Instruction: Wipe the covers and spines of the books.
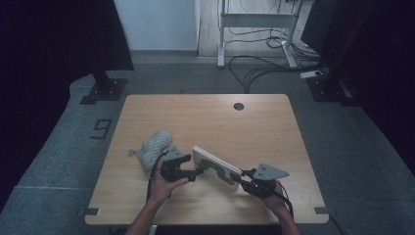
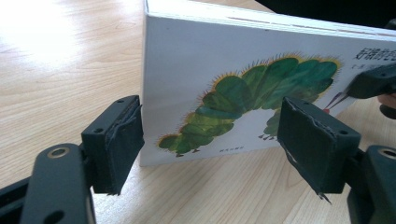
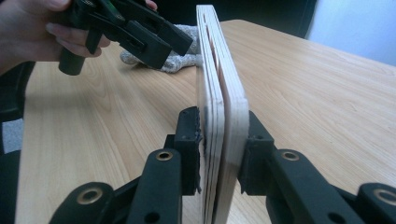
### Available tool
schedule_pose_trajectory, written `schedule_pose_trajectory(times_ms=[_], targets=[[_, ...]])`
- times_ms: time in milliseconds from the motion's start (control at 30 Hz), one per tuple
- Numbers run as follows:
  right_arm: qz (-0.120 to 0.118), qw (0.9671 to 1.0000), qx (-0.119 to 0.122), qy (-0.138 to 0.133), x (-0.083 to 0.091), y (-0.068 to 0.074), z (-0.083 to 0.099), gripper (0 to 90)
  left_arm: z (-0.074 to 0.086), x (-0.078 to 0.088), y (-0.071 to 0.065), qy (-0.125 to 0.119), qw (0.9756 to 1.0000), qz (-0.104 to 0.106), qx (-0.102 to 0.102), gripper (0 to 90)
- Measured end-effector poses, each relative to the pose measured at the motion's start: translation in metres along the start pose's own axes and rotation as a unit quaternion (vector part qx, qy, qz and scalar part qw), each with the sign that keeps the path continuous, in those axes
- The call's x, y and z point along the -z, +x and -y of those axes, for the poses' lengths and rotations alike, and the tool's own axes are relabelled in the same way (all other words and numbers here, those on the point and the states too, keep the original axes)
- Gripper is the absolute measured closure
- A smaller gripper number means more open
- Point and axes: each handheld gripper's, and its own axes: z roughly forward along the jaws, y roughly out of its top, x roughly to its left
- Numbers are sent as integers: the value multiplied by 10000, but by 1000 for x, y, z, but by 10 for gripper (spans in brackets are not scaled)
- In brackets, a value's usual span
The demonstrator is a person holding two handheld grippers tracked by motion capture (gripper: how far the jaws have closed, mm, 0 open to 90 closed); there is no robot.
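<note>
- Near the table's (image 1: pixel 274 147) front edge, a board book (image 1: pixel 215 166) stood on its long edge, its long axis running from the left gripper (image 1: pixel 192 172) toward the right gripper (image 1: pixel 244 182), slanting from mid-table down to the front right in the high view.
- Its white cover with a green caterpillar (image 2: pixel 252 100) faced the person, and the stacked page edges pointed at the right gripper's camera.
- Right gripper's jaws were closed on the book's near end, one pad against each cover.
- Left gripper's jaws stood wide apart beside the far end, pads off the cover, holding nothing.
- A grey knitted cloth (image 1: pixel 154 147) lay to the left, apart from the book.
- Pale wood table with a round cable hole (image 1: pixel 239 106); grey carpet around it, cables (image 1: pixel 264 68) and a desk frame (image 1: pixel 254 22) beyond.
</note>
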Motion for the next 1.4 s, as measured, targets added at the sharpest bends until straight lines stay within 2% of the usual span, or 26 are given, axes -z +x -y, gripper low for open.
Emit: schedule_pose_trajectory(times_ms=[100, 167, 533, 700, 933, 1033, 1167, 1400], targets=[[83, 9999, 48, 41, -8, 2, 0, 713, 1, 0, 0, 11, 10000, -8, -4, 233], [141, 9999, 15, 21, -12, 3, 0, 759, 1, 1, -1, 9, 10000, -15, -20, 233], [70, 9999, 81, 29, -10, 5, 0, 785, -10, 29, -2, -123, 9991, -365, -196, 235], [44, 10000, 41, 23, -8, 4, 1, 786, -11, 43, 12, -257, 9980, -582, -10, 236], [37, 10000, 16, 12, -7, 3, 1, 785, -11, 56, 23, -467, 9965, -651, 218, 237], [42, 10000, 25, 12, -7, 3, 2, 785, -10, 67, 30, -591, 9950, -740, 322, 240], [35, 10000, 1, 15, -6, 2, 2, 785, -10, 77, 35, -698, 9932, -832, 411, 242], [44, 10000, -40, 4, -6, 2, 2, 785, -8, 82, 42, -688, 9911, -1048, 454, 240]])
